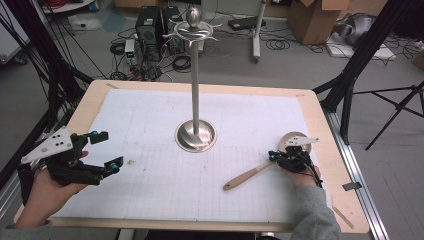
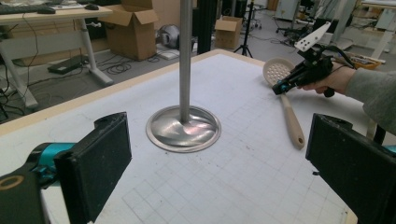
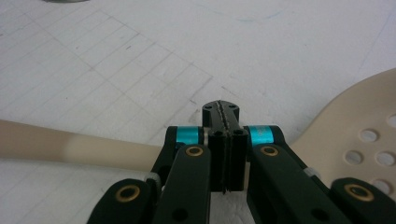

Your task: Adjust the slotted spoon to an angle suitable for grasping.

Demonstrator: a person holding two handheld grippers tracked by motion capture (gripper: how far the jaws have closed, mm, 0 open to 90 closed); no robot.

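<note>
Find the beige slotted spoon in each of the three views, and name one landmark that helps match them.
High view: the slotted spoon lies at lower right, its handle slanting toward the lower left.
Left gripper view: it lies at upper right, bowl farthest away.
Right gripper view: the handle crosses from the left edge and the holed bowl sits at the right edge.
Shared landmark: the right gripper, poised over the spoon's neck.
</note>
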